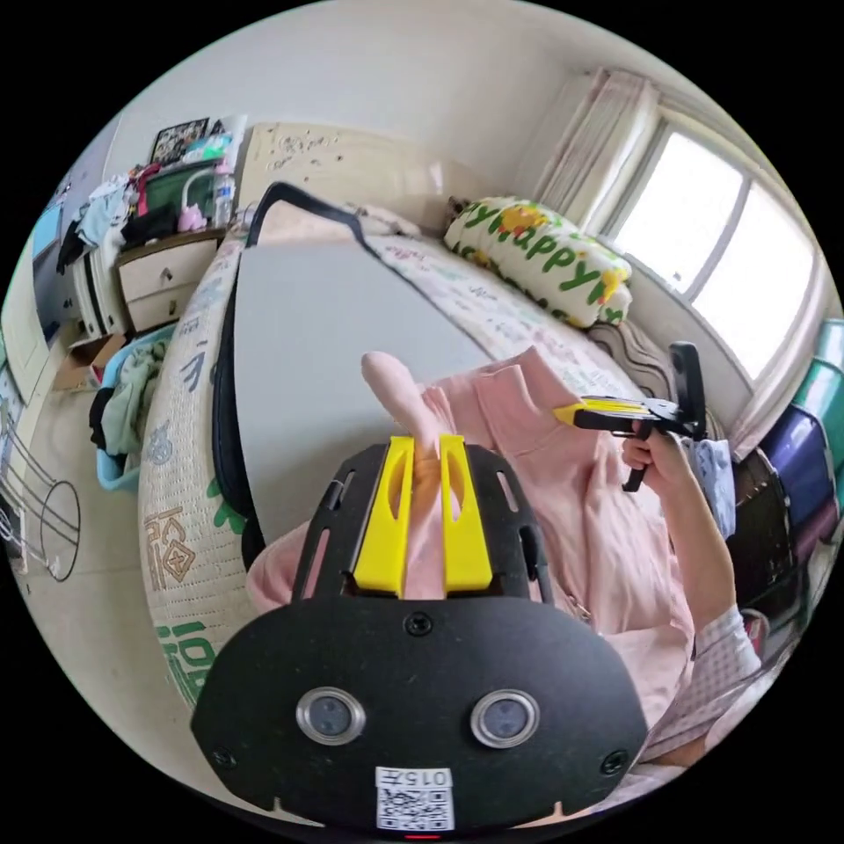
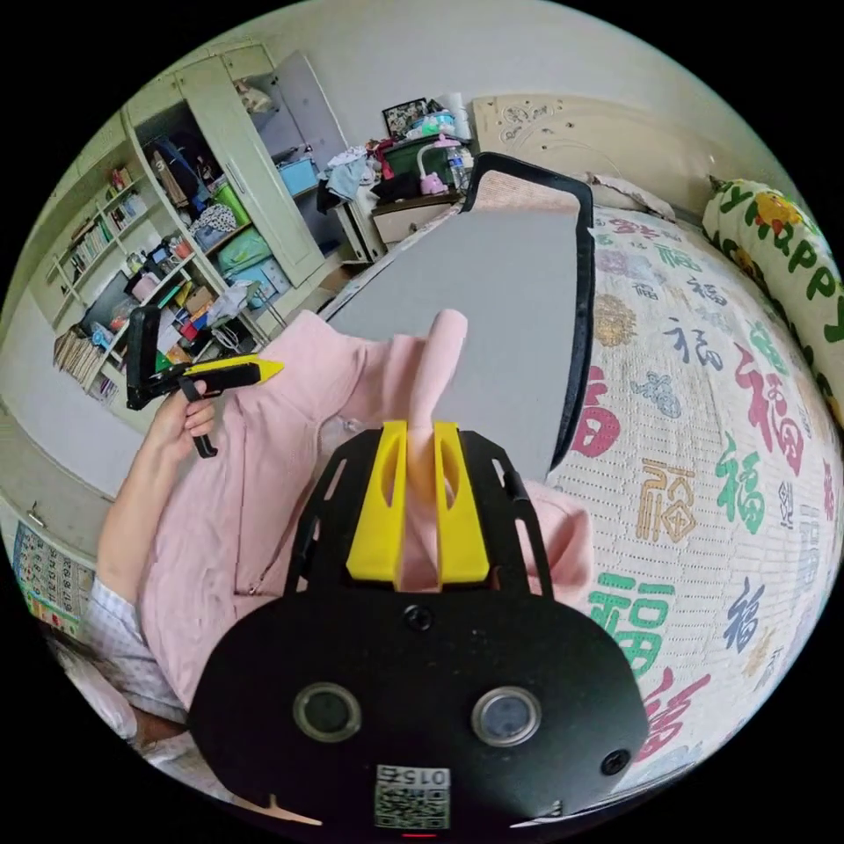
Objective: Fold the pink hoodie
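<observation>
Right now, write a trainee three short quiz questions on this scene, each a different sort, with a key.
1. True or false: the left tool is shut on the hoodie.
2. What lies under the hoodie? A) grey mat B) bare floor C) wooden chair
3. Fill in: the right tool grips pink ____.

Key: 1 true; 2 A; 3 fabric.

Bed (image 2: 747,457) under a quilted cream cover printed with coloured characters. Flat grey board (image 1: 334,352) with black edging lying on it, running toward the headboard (image 1: 352,163). Pink hoodie (image 1: 571,492) draped across the board's near end and onto the cover. Long printed pillow (image 1: 545,259) resting along the window-side edge of the bed.
</observation>
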